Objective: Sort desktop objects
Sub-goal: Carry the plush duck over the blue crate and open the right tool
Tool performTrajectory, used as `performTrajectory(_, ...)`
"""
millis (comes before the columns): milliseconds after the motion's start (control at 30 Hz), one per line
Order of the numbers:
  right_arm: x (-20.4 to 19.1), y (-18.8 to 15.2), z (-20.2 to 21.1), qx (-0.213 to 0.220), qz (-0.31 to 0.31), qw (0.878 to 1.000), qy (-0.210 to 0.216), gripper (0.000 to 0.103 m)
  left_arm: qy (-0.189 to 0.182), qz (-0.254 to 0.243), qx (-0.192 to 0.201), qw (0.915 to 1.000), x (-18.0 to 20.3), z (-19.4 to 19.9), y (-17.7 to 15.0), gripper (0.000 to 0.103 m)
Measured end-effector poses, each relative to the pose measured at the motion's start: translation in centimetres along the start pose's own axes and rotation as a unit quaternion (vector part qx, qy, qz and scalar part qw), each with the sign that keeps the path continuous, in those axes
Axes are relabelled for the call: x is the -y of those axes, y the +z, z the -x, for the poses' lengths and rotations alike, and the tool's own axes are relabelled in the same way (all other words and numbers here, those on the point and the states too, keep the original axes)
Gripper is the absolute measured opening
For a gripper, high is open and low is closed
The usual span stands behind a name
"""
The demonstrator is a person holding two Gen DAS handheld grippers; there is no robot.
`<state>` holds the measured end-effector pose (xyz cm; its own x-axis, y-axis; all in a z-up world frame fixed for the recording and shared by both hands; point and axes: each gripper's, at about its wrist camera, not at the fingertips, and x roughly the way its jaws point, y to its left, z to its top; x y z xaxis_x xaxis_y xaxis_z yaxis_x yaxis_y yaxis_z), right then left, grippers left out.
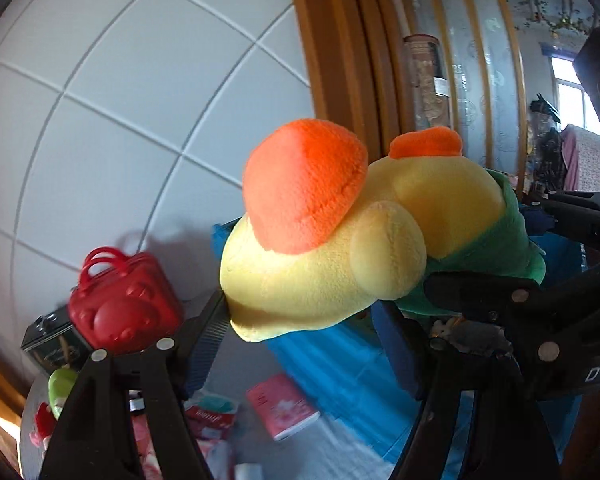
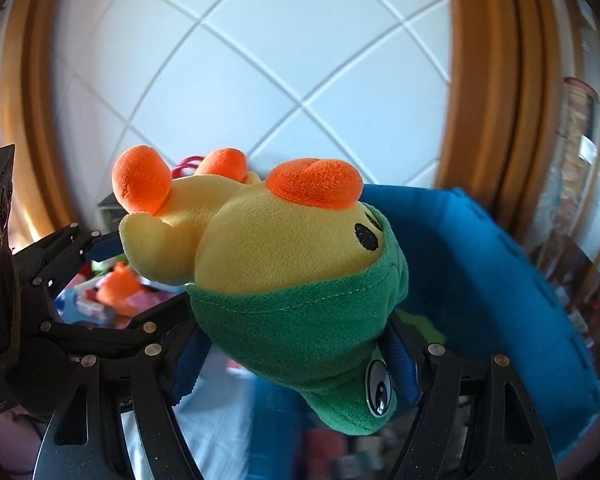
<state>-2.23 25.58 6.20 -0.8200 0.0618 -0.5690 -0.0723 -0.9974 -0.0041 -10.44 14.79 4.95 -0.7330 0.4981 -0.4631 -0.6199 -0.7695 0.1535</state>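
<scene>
Both sets of jaws were closed on one plush duck (image 1: pixel 324 280), held in the air between the two tools. The left gripper (image 1: pixel 300 320) pinched the toy's yellow body at the rump end, its ribbed pads pressed into the fleece. The right gripper (image 2: pixel 300 360) clamped the green hood (image 2: pixel 300 320) that wrapped the duck's head, blue pads squeezing it on both sides. The right gripper's black linkage crossed the left camera's view from the right edge, so the two tools met almost at a right angle, both tilted upward toward a white tiled wall (image 1: pixel 120 100).

The duck was soft and rounded: two orange feet, one orange beak (image 2: pixel 316 184), one stitched black eye on the face and one glossy plastic eye on the hood.

Below and behind it stood one blue bin (image 2: pixel 480 272) with fabric-like walls. On the bench to the left sat one red moulded plastic handbag (image 1: pixel 124 304) with two loop handles, resting atop a dark box (image 1: pixel 52 340). One pink tissue pack (image 1: pixel 280 404) lay further down, among blurred items too indistinct to count.
</scene>
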Motion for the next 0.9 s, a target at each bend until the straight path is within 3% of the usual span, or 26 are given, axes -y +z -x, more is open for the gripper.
performTrajectory(367,11.2,0.6,-1.4,-0.014,-0.043,0.999,-0.021,0.082,-0.024,-0.017,-0.049,0.9984,9.1,-8.4,4.4,0.072)
performTrajectory(500,12.8,1.1,-1.6,-0.009,-0.054,0.998,-0.026,0.082,-0.015,-0.017,-0.058,0.9981,10.6,-9.8,5.5,0.072)
performTrajectory(800,14.1,0.7,-2.1,-0.016,-0.045,0.997,-0.066,0.098,-0.016,-0.002,-0.078,0.9968,10.3,-9.9,5.1,0.073)
performTrajectory(900,14.5,0.3,-2.0,-0.019,-0.046,0.996,-0.077,0.103,-0.008,-0.003,-0.076,0.9971,10.4,-9.0,4.7,0.078)
